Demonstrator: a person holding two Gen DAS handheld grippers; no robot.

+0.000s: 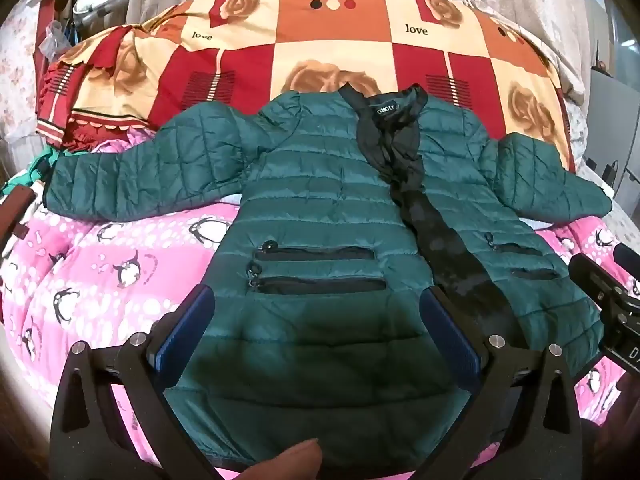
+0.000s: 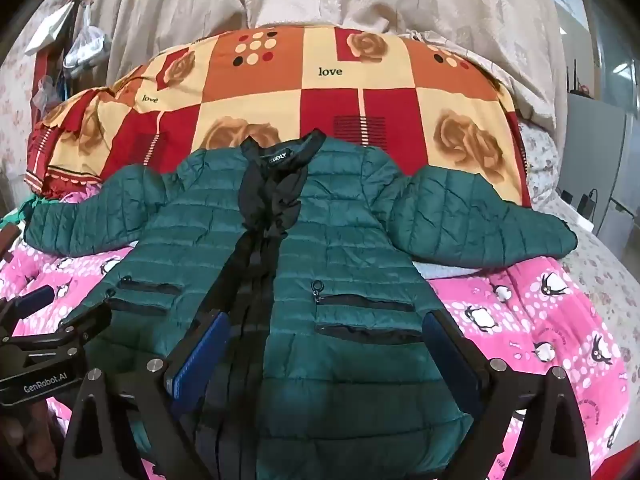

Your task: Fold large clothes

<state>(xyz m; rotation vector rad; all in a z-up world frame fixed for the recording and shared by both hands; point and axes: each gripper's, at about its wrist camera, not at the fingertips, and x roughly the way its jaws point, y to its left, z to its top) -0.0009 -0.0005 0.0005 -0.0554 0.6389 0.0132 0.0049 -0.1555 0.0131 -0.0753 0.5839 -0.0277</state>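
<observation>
On the pink penguin blanket [image 1: 100, 276] the green jacket [image 1: 320, 200] lies spread front up, both sleeves stretched out sideways, collar toward the red and orange quilt [image 1: 320, 52]. I have my left gripper [image 1: 316, 304] spread wide over the jacket's lower left panel, holding nothing. My right gripper [image 2: 326, 330] hangs just as wide over the other panel, also holding nothing.

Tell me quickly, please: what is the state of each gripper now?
Left gripper: open, holding nothing, above the green jacket.
Right gripper: open, holding nothing, above the same jacket.
</observation>
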